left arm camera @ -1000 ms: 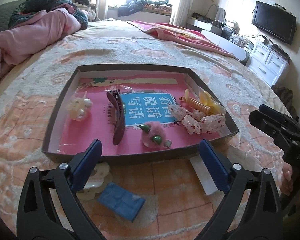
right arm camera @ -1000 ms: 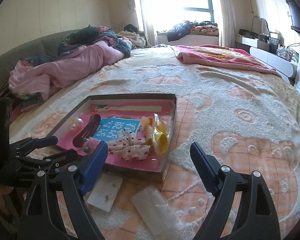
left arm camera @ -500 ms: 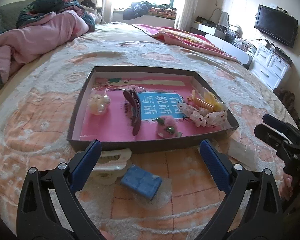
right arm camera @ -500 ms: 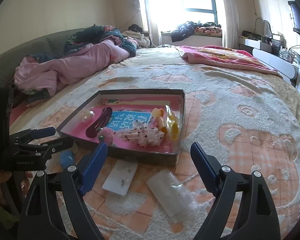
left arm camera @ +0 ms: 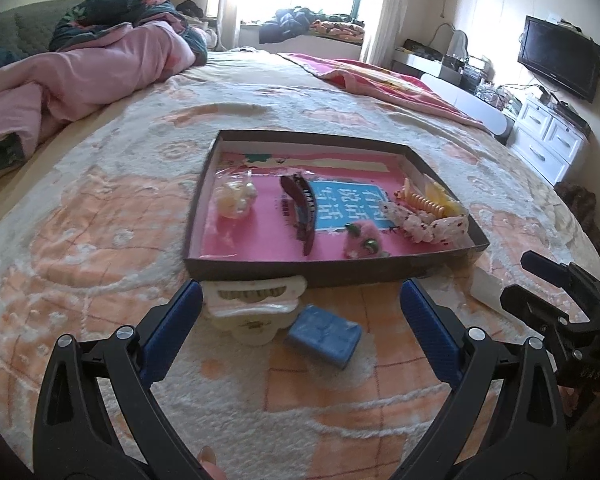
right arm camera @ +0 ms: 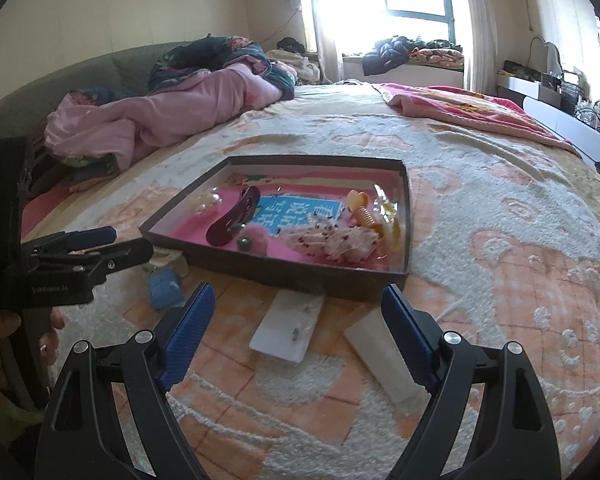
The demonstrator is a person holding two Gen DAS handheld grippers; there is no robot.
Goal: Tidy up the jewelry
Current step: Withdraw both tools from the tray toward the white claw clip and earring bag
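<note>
A dark shallow box (left arm camera: 256,270) (right arm camera: 284,270) with a pink floor lies on the bed. In it are a pearl piece (left arm camera: 236,197), a maroon hair clip (left arm camera: 304,216), a pink fluffy clip (left arm camera: 360,240), a dotted scrunchie (left arm camera: 428,224) and yellow clips (left arm camera: 424,200). In front of it lie a cream claw clip (left arm camera: 252,304), a blue pad (left arm camera: 324,336), a white earring card (right arm camera: 288,324) and a clear bag (right arm camera: 384,356). My left gripper (left arm camera: 300,332) is open and empty above the cream clip and blue pad. My right gripper (right arm camera: 296,332) is open and empty above the earring card.
The bed has a cream and orange patterned blanket (left arm camera: 100,240). A pink quilt (left arm camera: 80,76) is heaped at the far left. A red blanket (left arm camera: 380,84) lies at the far right. White drawers (left arm camera: 548,144) and a television (left arm camera: 560,64) stand beside the bed.
Both grippers have drawn back from the box and risen. The box now sits farther off, and the cream clip, blue pad and earring card show in full.
</note>
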